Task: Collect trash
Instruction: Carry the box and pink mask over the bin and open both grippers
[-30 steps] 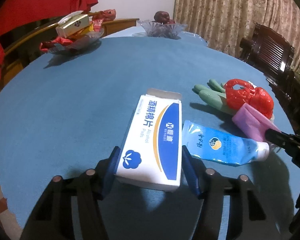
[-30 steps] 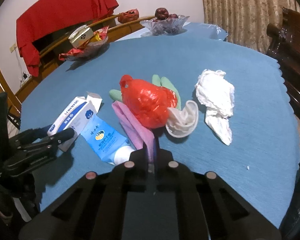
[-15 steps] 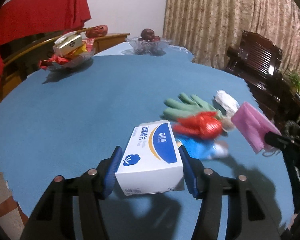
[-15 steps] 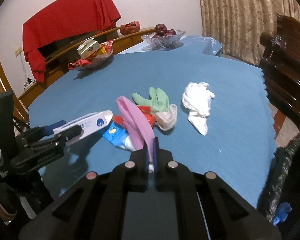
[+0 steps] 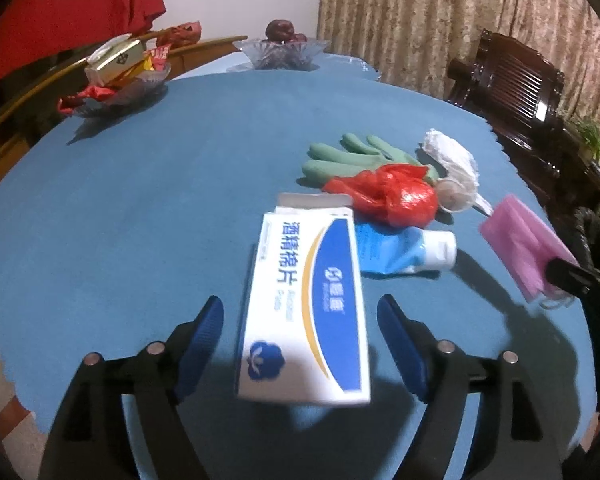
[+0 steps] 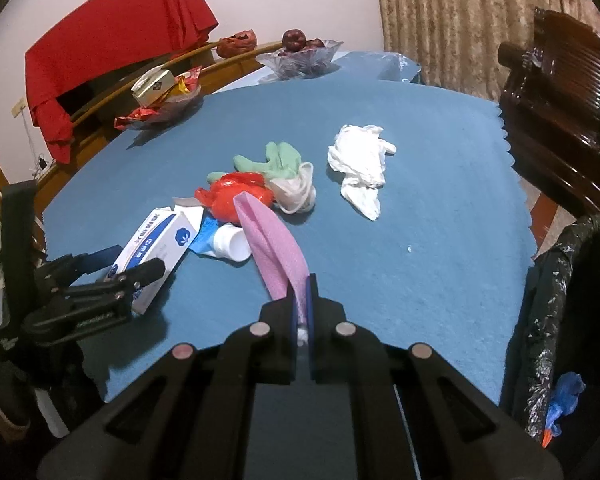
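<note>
A white and blue cardboard box (image 5: pixel 304 312) hangs blurred between the fingers of my left gripper (image 5: pixel 300 314). Its jaws are opening, with a gap on each side of the box, so neither pad presses it. In the right wrist view the box (image 6: pixel 156 244) sits over the table's near-left edge. My right gripper (image 6: pixel 300 292) is shut on a pink face mask (image 6: pixel 272 248), held above the blue tablecloth (image 6: pixel 420 240). On the cloth lie a red plastic bag (image 5: pixel 392 196), a green glove (image 5: pixel 352 156), a blue tube (image 5: pixel 404 248) and a white tissue (image 6: pixel 360 164).
A bin lined with a black bag (image 6: pixel 568 300) stands off the table's right edge. At the far side are a glass dish of snacks (image 5: pixel 120 80) and a glass fruit bowl (image 5: pixel 280 52). Dark wooden chairs (image 6: pixel 560 112) stand to the right.
The left pads, shut on the box before, have spread away from it and the box has tipped loose. The right gripper has drawn back with the mask, and the bin has come into view.
</note>
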A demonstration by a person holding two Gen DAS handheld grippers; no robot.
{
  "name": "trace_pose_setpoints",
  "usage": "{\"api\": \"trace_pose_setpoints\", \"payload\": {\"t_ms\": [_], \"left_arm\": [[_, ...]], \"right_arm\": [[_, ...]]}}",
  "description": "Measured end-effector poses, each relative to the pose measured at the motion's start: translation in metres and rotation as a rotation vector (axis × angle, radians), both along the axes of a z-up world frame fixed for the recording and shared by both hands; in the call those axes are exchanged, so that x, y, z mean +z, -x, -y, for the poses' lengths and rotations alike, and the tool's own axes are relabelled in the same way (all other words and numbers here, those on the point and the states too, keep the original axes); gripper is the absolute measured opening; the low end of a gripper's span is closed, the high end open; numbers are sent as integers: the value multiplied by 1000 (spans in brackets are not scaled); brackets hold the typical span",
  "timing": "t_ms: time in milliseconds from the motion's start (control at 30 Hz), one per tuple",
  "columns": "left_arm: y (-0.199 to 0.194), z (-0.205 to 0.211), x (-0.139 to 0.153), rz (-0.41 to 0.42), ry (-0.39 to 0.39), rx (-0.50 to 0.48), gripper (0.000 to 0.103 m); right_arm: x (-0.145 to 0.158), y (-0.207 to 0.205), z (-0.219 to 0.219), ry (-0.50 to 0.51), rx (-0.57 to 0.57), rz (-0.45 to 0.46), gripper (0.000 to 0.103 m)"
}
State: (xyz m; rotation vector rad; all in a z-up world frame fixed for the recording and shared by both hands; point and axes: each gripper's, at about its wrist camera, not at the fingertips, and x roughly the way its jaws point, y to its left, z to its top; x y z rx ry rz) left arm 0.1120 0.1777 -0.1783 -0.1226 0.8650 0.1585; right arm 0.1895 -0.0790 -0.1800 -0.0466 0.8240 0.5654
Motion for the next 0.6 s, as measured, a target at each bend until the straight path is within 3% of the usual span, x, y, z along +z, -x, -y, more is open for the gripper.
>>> {"api": "trace_pose_setpoints", "payload": {"t_ms": [67, 233, 600], "left_arm": [[-4, -2, -4, -5, 23, -2, 54], [3, 3, 2, 36, 25, -2, 54], [15, 38, 56, 146, -5, -44, 54]], "right_arm": [[2, 1, 1, 1, -2, 7, 3], [12, 4, 5, 4, -6, 40, 3], [51, 12, 27, -54, -57, 127, 3]]}}
